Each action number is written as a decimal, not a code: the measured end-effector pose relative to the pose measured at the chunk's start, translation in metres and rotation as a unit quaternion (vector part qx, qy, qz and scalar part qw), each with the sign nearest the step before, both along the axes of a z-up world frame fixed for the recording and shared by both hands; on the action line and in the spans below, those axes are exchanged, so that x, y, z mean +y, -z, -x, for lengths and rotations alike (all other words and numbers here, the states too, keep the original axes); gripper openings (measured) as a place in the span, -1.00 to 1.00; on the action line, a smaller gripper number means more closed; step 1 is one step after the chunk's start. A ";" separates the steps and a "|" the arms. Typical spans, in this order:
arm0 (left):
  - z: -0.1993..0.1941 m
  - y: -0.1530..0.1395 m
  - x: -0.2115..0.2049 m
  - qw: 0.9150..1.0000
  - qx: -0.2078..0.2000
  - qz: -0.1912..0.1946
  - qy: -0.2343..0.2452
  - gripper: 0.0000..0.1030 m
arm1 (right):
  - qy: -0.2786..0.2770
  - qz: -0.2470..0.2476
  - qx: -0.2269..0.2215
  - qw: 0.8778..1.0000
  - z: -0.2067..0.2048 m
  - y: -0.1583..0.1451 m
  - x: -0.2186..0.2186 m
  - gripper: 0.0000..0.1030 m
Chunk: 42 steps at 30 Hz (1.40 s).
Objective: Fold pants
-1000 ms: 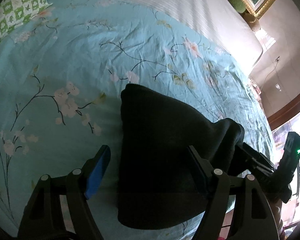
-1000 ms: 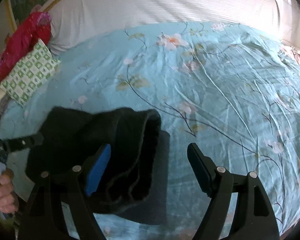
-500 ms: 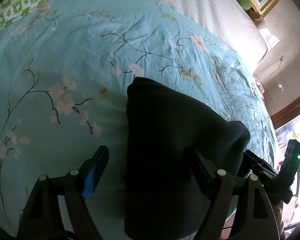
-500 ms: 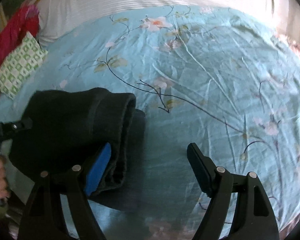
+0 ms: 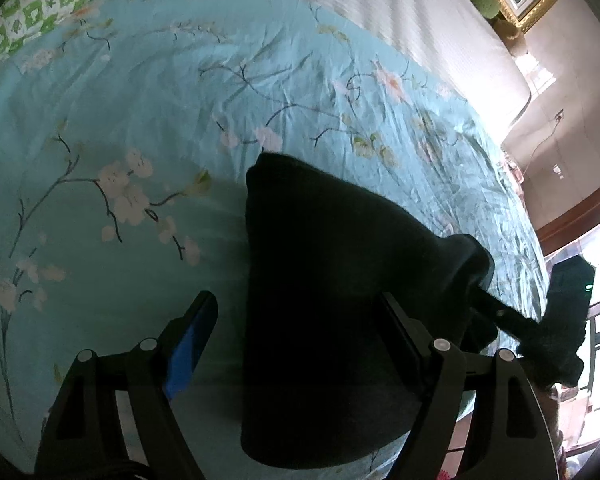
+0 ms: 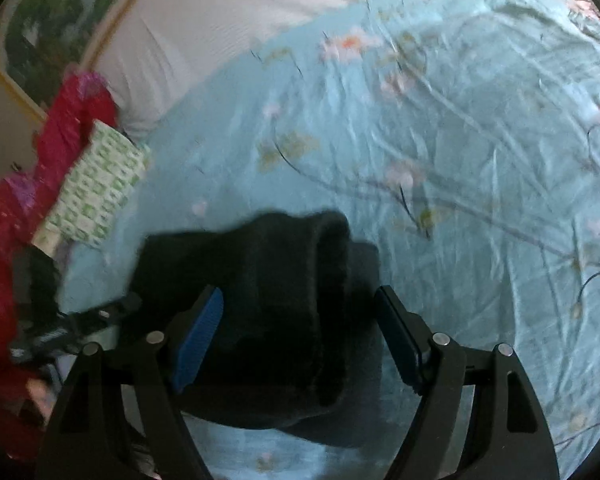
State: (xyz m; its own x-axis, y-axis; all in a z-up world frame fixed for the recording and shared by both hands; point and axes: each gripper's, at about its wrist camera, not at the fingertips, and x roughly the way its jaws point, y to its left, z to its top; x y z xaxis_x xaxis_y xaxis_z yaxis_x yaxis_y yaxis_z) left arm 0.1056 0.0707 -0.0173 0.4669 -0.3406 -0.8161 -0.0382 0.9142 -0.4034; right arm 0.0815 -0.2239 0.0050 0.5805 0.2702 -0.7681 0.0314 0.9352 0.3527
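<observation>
Both claws stand released, pads clear of the cloth: left claw (image 5: 296,340) and right claw (image 6: 300,336) straddle the folded black pants (image 5: 332,312), which lie near the bed's front edge on the floral turquoise bedsheet (image 5: 140,120). A green-checked pillow (image 6: 96,196) sits at the far corner.

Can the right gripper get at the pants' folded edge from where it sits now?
Probably yes. The right gripper is open, the thick folded edge of the pants already lies between its fingers, and nothing covers it. The left gripper is off to the side.
</observation>
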 end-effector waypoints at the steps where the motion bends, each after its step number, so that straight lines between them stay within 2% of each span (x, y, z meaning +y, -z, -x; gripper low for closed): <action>1: 0.000 0.002 -0.001 1.000 0.003 -0.001 0.001 0.58 | -0.004 -0.006 0.007 1.000 0.000 0.007 -0.001 0.49; 6: -0.003 0.011 -0.001 1.000 0.008 0.000 0.005 0.67 | -0.028 -0.019 0.013 0.999 0.007 0.016 -0.010 0.24; 12: -0.009 0.022 0.001 1.000 0.014 0.009 0.010 0.61 | -0.035 -0.038 0.012 0.999 0.008 0.018 -0.018 0.17; 16: -0.012 0.027 0.003 0.999 0.011 0.027 0.015 0.43 | -0.037 -0.061 0.008 0.997 0.007 0.020 -0.022 0.16; 18: -0.012 0.028 0.005 0.999 0.012 0.044 0.019 0.26 | -0.038 -0.067 0.007 0.997 0.008 0.021 -0.023 0.16; 19: -0.012 0.029 0.005 0.998 0.013 0.057 0.023 0.05 | -0.039 -0.067 0.008 0.997 0.008 0.020 -0.023 0.16; 21: -0.009 0.029 0.005 0.998 0.013 0.064 0.019 0.01 | -0.039 -0.069 0.007 0.997 0.008 0.020 -0.022 0.16; 25: -0.003 0.020 0.000 0.998 -0.004 0.054 0.018 -0.23 | -0.048 -0.079 -0.006 0.996 0.011 0.016 -0.018 0.03; 29: 0.002 0.005 0.001 0.998 -0.017 0.055 0.013 -0.34 | -0.058 -0.079 -0.021 0.995 0.012 0.004 -0.011 -0.12; 32: 0.005 -0.013 0.004 0.998 -0.037 0.056 0.015 -0.36 | -0.067 -0.078 -0.034 0.994 0.010 -0.006 -0.005 -0.17; 37: 0.001 -0.037 0.018 0.997 -0.064 0.031 -0.005 -0.36 | -0.089 -0.087 -0.050 0.991 -0.009 -0.020 0.012 -0.18; 42: -0.016 -0.044 0.043 0.997 -0.065 0.022 -0.029 -0.36 | -0.111 -0.082 -0.057 0.989 -0.037 -0.025 0.034 -0.18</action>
State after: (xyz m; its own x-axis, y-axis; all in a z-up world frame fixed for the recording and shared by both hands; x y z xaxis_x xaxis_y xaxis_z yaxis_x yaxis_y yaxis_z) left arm 0.1212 0.1136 0.0266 0.5882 -0.3432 -0.7323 -0.0358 0.8935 -0.4475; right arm 0.1189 -0.1894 0.0295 0.5730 0.5152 -0.6373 -0.2160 0.8451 0.4890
